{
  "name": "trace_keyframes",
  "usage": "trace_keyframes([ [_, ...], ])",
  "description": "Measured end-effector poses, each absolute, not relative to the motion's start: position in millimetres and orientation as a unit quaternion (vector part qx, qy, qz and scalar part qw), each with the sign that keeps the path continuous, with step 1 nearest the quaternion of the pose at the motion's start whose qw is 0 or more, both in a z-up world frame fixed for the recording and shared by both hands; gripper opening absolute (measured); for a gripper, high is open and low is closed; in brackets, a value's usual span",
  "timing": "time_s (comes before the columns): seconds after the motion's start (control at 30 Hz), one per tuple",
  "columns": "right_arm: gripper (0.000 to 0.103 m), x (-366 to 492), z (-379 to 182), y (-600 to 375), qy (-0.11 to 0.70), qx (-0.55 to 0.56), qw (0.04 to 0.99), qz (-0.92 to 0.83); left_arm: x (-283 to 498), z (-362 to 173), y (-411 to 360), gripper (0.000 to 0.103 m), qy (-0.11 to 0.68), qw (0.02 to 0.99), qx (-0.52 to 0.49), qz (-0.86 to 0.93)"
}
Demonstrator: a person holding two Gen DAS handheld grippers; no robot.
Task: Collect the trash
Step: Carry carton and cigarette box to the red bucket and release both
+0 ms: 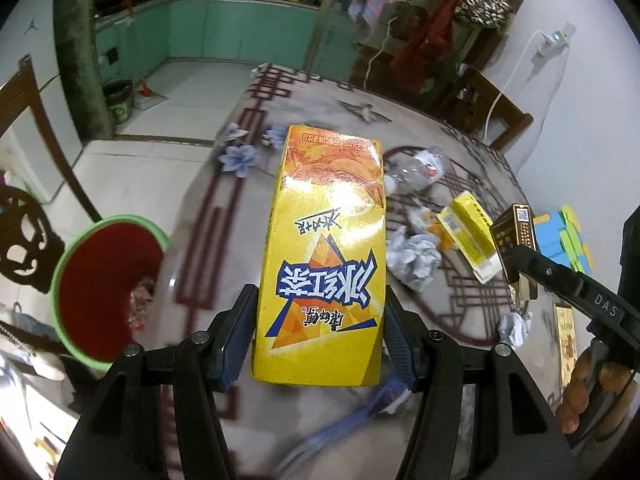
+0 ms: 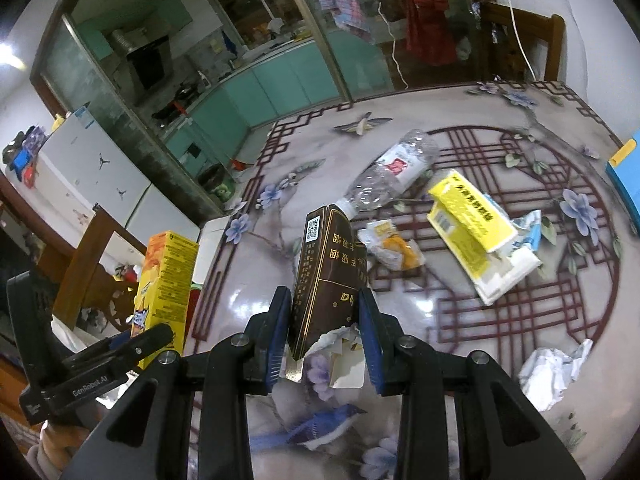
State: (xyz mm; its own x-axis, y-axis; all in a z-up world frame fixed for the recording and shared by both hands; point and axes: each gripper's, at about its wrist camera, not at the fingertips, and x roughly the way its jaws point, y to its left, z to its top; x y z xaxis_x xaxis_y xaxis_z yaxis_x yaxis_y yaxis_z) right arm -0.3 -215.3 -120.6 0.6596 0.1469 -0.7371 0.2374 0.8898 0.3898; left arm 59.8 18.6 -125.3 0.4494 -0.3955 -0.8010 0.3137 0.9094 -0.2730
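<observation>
Left gripper [image 1: 320, 344]: jaws clamped on the sides of a yellow tea carton [image 1: 326, 248], held above the tabletop [image 1: 208, 264] beside a green-rimmed bin [image 1: 100, 288]. Right gripper [image 2: 325, 336]: jaws clamped on a torn brown cigarette pack [image 2: 324, 280], held clear of the surface. A plastic bottle [image 2: 388, 172], yellow box [image 2: 472, 220] and crumpled paper [image 2: 552, 368] lie on the tabletop.

Beyond the patterned table [image 2: 460, 312] stands a glass partition [image 2: 192, 92], with teal kitchen cabinets [image 2: 280, 80] behind it and a white fridge [image 2: 100, 176] to its left.
</observation>
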Motion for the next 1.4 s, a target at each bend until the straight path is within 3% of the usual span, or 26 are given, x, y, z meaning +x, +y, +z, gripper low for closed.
trace_keyframes([
  [1.4, 0.031, 97.1, -124.2, 8.8, 0.436, 0.197, 0.878, 0.028, 131.2, -143.2, 234.9, 0.058, 0.481, 0.863, -0.08, -0.132],
])
